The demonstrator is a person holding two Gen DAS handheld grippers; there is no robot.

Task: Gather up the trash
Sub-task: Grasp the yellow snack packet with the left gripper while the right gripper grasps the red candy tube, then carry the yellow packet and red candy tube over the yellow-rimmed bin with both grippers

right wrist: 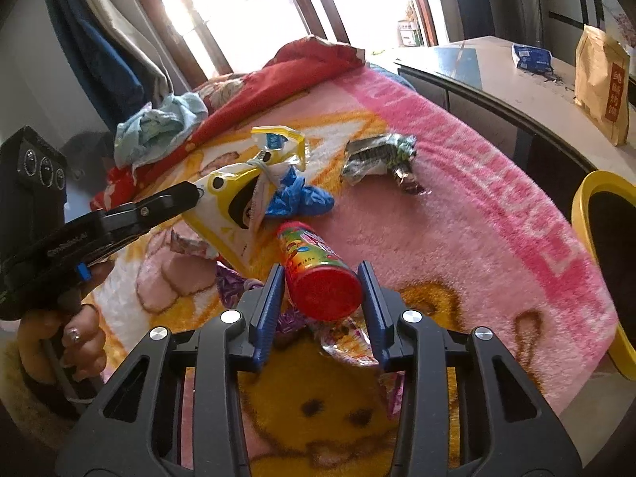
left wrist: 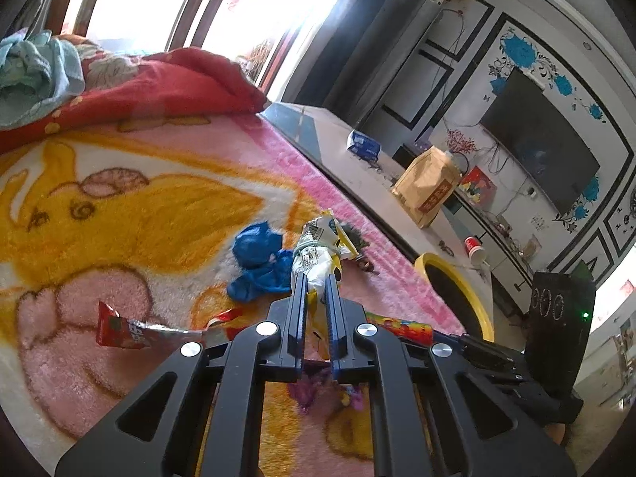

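My left gripper [left wrist: 316,276] is shut on a yellow-and-white snack bag [left wrist: 318,246] tied with a band, which it holds just above the pink cartoon blanket [left wrist: 119,198]. In the right wrist view the same gripper [right wrist: 194,194] pinches the bag [right wrist: 230,210] at its edge. My right gripper [right wrist: 322,274] is low over the blanket [right wrist: 477,218] with a colourful candy tube [right wrist: 314,262] between its fingers. The pads sit against the tube's sides by its red cap. A crumpled blue plastic piece [right wrist: 306,198] and a silver-green wrapper [right wrist: 377,155] lie further off.
A yellow-rimmed bin [right wrist: 584,206] stands off the blanket's right edge. On the blanket lie a red wrapper [left wrist: 127,332] at the left and purple foil wrappers [right wrist: 230,282] near my right fingers. A low table [left wrist: 357,171] carries a brown paper bag [left wrist: 429,190]. A red quilt [left wrist: 159,87] is bunched at the far end.
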